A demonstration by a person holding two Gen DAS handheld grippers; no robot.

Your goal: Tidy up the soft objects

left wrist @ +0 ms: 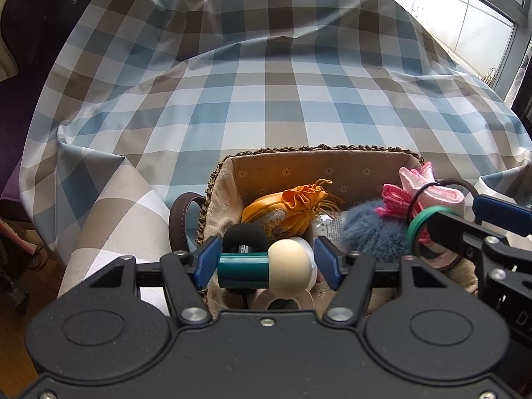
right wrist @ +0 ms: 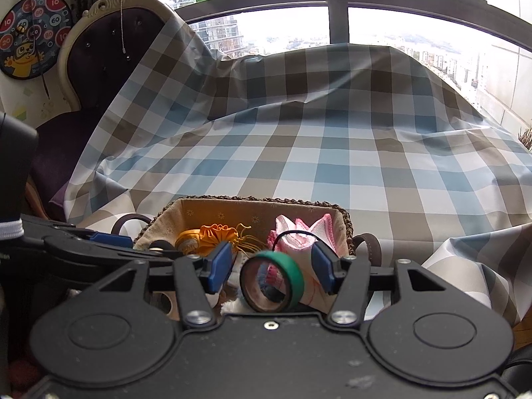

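Nearest the lens, the left claw (left wrist: pixel 267 262) hangs over the near end of the basket (left wrist: pixel 319 153), its blue pads spread. A teal cylinder with a cream foam ball (left wrist: pixel 290 267) on its end lies crosswise between them; there is a clear gap on the right side, while the left pad stands so close to the cylinder that contact cannot be ruled out. A black foam ring (left wrist: pixel 244 232) sits just behind it. Further right in the basket lie an orange drawstring pouch (left wrist: pixel 299 204), a blue-grey fluffy pompom (left wrist: pixel 372 229) and a pink-and-white knitted cloth (left wrist: pixel 422 183) against the right wall.

The right claw (right wrist: pixel 271 271) is also spread, with a green tape roll (right wrist: pixel 272 281) standing on edge between its pads and touching neither.

Both pieces look to have been let go into the basket, so the step in hand is the drop-off. The next move calls for lifting both claws straight up and clear without snagging the black hair tie (right wrist: pixel 296 234) looped over the knitted cloth, or tipping the tape roll.

The basket rests on a blue, grey and white checked cloth (left wrist: pixel 266 99) that drapes over the whole surface and rises at the back. A dark tufted chair (right wrist: pixel 99 60) and a dartboard (right wrist: pixel 33 40) stand at the left, a wide window (right wrist: pixel 415 23) beyond.
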